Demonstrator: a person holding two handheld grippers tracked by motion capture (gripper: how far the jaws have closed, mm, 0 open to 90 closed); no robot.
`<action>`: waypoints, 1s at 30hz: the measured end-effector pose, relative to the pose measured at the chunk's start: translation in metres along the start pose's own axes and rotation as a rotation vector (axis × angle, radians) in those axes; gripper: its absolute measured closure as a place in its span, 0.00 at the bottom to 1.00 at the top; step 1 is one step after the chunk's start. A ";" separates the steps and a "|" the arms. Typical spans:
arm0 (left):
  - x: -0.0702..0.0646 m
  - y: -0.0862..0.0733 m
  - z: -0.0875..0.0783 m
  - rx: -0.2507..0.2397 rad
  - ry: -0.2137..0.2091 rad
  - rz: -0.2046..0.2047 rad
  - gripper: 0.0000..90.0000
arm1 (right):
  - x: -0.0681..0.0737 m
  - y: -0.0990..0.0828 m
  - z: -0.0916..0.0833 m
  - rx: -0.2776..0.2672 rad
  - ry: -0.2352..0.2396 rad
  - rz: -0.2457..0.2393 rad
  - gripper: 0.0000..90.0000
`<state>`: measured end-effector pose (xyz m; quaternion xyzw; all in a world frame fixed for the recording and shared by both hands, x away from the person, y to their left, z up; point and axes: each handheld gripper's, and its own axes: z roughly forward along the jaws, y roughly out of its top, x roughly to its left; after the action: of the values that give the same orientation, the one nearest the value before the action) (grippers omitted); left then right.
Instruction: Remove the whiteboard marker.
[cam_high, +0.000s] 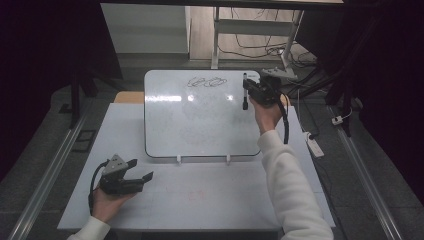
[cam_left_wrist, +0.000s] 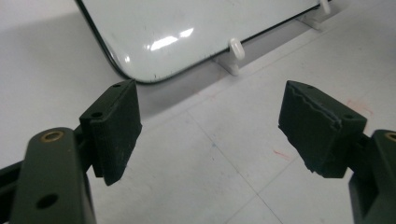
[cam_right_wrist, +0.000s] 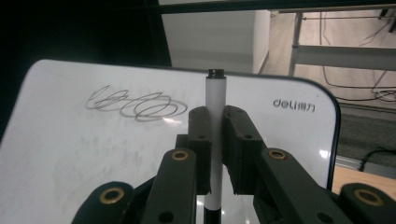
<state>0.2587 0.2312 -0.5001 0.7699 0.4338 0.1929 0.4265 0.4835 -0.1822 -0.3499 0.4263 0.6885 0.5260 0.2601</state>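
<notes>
So the pale grey rectangular table has thin seam lines and a few faint reddish smudges near its front edge. A white glossy whiteboard with rounded corners and a dark rim stands toward the back edge, propped on two small white plastic feet, with a black scribble up top.

A white table bore faint red marks near its front edge. A tan board showed at its far left corner. Just off its right side, a white power strip lay on the grey floor, with a white plug farther back. Metal rails ran along the floor on both sides. Behind, black cables trailed around a white metal frame, and dark curtains hung on either side.
</notes>
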 end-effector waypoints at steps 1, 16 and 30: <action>-0.003 0.005 -0.002 -0.007 0.006 0.015 0.24 | 0.000 -0.002 -0.004 -0.004 0.010 0.002 0.90; -0.034 0.068 0.019 -0.066 -0.145 0.040 0.27 | 0.015 -0.048 -0.068 -0.049 0.185 0.034 0.89; -0.067 0.116 0.049 -0.103 -0.274 0.083 0.32 | 0.056 -0.089 -0.082 -0.039 0.294 0.031 0.89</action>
<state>0.3128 0.1218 -0.4274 0.7834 0.3287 0.1254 0.5123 0.3612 -0.1824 -0.4040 0.3501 0.7021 0.6000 0.1565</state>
